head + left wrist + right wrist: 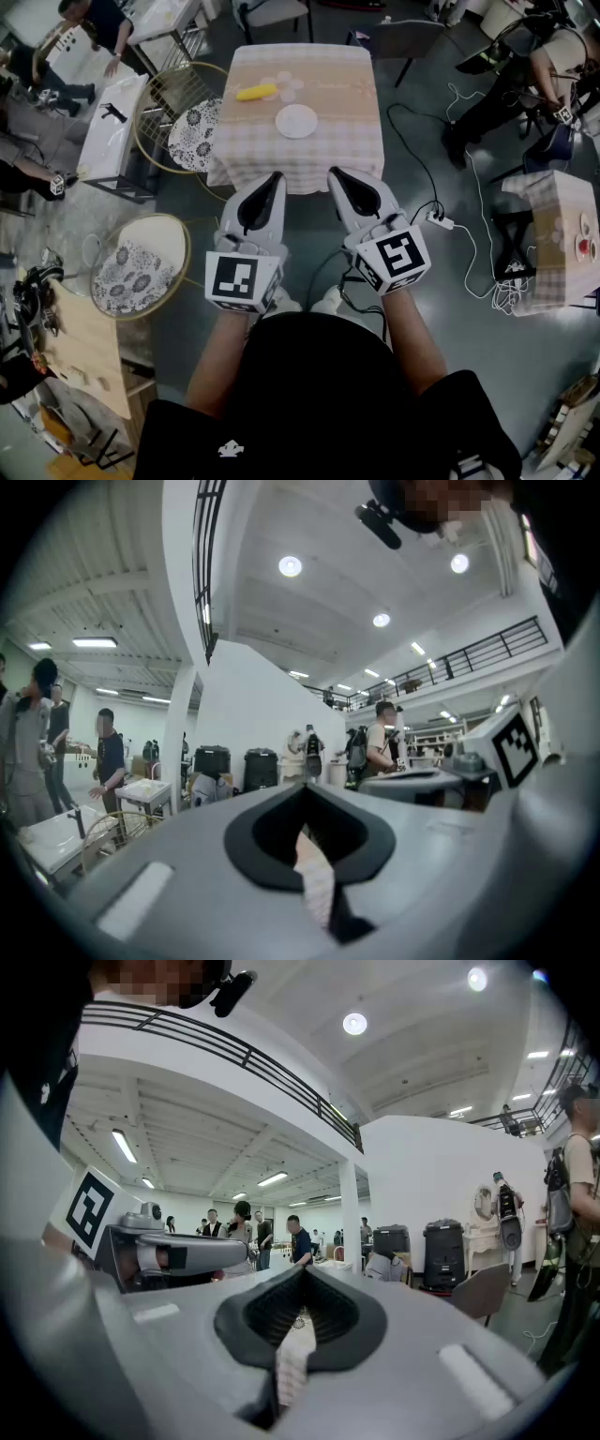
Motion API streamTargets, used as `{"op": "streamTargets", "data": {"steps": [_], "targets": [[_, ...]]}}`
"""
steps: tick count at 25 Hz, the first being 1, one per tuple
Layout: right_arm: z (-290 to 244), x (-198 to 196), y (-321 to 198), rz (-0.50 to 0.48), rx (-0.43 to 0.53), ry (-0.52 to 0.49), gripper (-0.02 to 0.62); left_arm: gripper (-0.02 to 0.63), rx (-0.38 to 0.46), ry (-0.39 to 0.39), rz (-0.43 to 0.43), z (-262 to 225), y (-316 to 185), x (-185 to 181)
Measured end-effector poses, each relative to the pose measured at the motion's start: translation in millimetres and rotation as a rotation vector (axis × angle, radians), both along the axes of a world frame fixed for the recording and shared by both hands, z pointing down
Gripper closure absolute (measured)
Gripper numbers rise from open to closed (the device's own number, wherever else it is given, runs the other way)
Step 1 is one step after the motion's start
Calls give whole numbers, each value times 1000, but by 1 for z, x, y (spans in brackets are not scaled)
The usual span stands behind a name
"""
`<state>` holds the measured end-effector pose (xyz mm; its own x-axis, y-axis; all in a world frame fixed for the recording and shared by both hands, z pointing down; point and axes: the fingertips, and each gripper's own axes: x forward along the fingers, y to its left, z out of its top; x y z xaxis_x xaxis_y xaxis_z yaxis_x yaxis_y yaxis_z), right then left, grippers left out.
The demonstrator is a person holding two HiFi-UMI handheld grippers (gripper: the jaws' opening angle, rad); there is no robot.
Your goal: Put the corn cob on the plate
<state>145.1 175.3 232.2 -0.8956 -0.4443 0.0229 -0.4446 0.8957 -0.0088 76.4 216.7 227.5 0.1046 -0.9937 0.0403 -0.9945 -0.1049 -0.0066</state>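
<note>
Though not yet on the plate, lying on its side toward the far left of the table top: long yellow corn cob [256, 92], resting on the cloth, touched by neither gripper. Just past its right end, a few pale round discs [284, 85], too small to identify. Nearer and to the right, apart from the cob: round white plate [296, 121], bare. Beneath all of these, a square table with beige checked tablecloth [328, 159].

Short of the table's near edge, side by side and level: grey left gripper [275, 178] with black pads, jaws pressed together, nothing between them. Same in the left gripper view [305, 794], with only a pale strip showing through the slit below the tips. Matching right gripper [336, 174] likewise closed tight and empty, as also seen in the right gripper view [302, 1277].

Left of the table, a round gold-wire chair [195, 131] with black-and-white patterned cushion; a second such chair [136, 267] nearer, at lower left. On the grey floor to the right, a white power strip [439, 221] with trailing cables. Further right, another checked-cloth table [553, 234]. Around the room's edges, several people.
</note>
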Motion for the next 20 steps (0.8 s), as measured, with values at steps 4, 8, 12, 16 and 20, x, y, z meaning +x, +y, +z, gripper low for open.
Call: {"op": "streamTargets", "data": {"steps": [4, 8, 12, 16, 20], "targets": [[3, 6, -2, 1, 14, 15, 594, 598, 6, -10, 4, 0, -4, 9], [2, 13, -3, -9, 12, 10, 594, 598, 0, -11, -1, -1, -6, 16], [2, 23, -7, -8, 15, 12, 594, 598, -8, -14, -21, 1, -8, 23], [1, 35, -13, -16, 25, 9, 594, 598, -8, -10, -42, 4, -12, 32], [2, 48, -17, -26, 18, 2, 594, 598, -11, -10, -59, 6, -12, 45]]}}
